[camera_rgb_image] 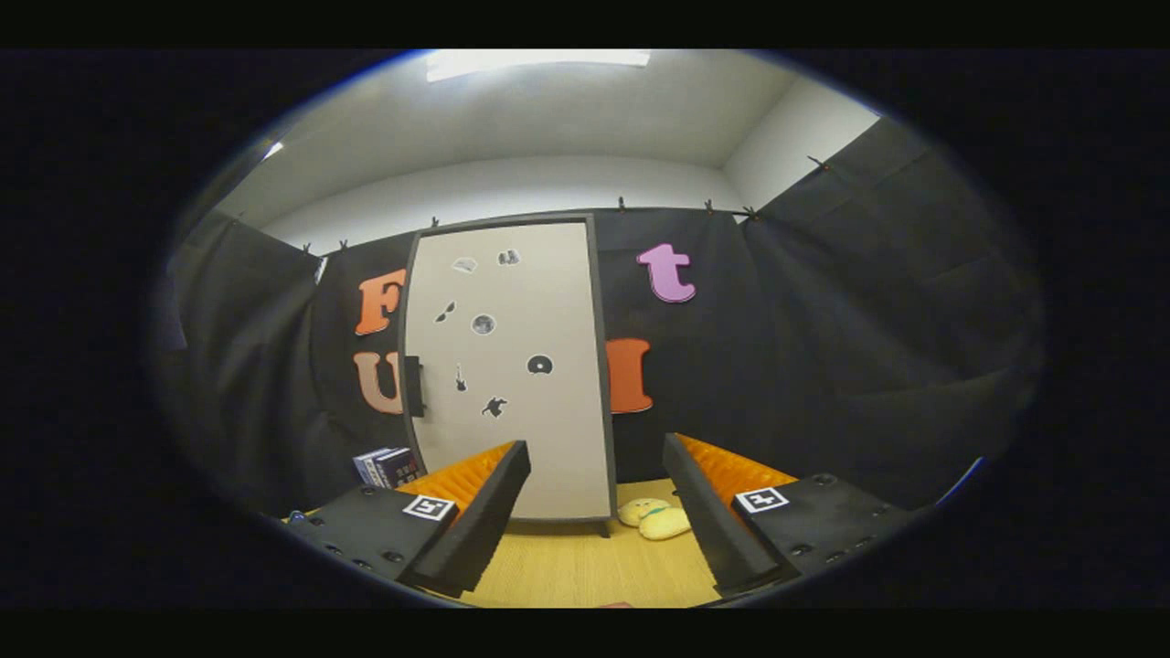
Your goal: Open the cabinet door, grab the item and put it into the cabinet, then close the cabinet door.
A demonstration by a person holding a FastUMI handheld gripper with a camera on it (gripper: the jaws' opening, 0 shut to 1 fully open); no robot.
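Farthest left, a small stack of dark boxes (388, 466) stands on the wooden table (585, 567) against the booth's black cloth wall, just beyond the left finger and beside the cabinet's lower left corner. Next comes the cabinet (508, 366) itself, upright on short legs, its pale door (521, 439) shut and dotted with small dark stickers; a dark handle (413, 386) sits on the door's left edge at mid-height. The cabinet's dark frame edges run straight down both sides, and the table between the fingers and the cabinet's foot is bare wood. The gripper (596, 512) is spread wide, its fingers gripping nothing, with the lower right part of the door showing between them. To the right of the cabinet's foot lies the item, a pale yellow plush toy (653, 519), resting on the table just ahead of the right finger's tip and close to its inner side, not touching it. Farther right, black cloth hangs behind the right finger.
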